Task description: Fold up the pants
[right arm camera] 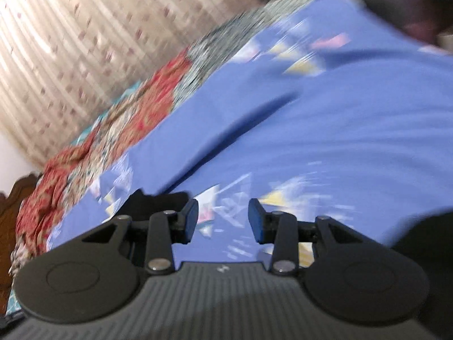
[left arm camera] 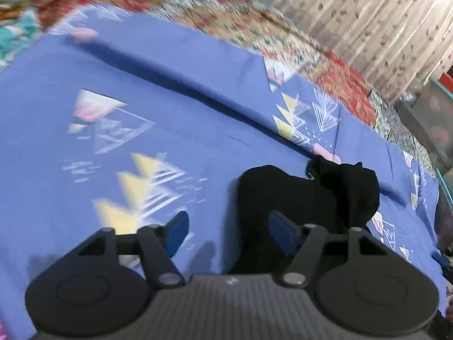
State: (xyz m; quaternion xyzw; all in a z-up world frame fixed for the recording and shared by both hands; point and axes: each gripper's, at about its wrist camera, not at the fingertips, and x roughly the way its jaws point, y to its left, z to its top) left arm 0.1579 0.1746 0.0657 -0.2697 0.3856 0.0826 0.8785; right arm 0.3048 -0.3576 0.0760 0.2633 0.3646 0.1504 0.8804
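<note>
Jaws, left: the left gripper (left arm camera: 228, 232), a black two-finger tool with blue pads (left arm camera: 179, 231), stood released, its fingers spread wide with nothing between them.
Jaws, right: the right gripper (right arm camera: 223, 221), of the same black build with blue pads (right arm camera: 190, 221), likewise stood spread apart and held nothing.
Task item: the crumpled black fabric pants (left arm camera: 305, 198) lay bunched in a heap on the bed, not spread flat.
Position, left view: the heap sat just ahead of the left gripper's right-hand finger and passed partly behind it; whether the finger touched the cloth could not be told.
Position, right view: a dark patch of the same black cloth (right arm camera: 153, 202) showed behind the right gripper's left-hand finger; contact could not be told.
Surface: a blue cotton bedsheet printed with white, yellow and pink triangles (left arm camera: 170, 107) covered the bed, with a long crease running diagonally across it.
Surface, right view: the same sheet (right arm camera: 339, 130) filled most of the frame, heavily smeared by blur.
Bedding: a red and cream floral quilt (left arm camera: 339, 82) lay along the far edge of the sheet; it appeared again along the sheet's edge in the right view (right arm camera: 153, 104).
Backdrop: a pale beige curtain with small reddish motifs (left arm camera: 368, 14) hung beyond the bed.
Furniture: a carved dark wooden piece (right arm camera: 11, 198) showed at the left margin of the right view, beside the quilt.
Image quality: both views were motion-blurred, the right one more so.
</note>
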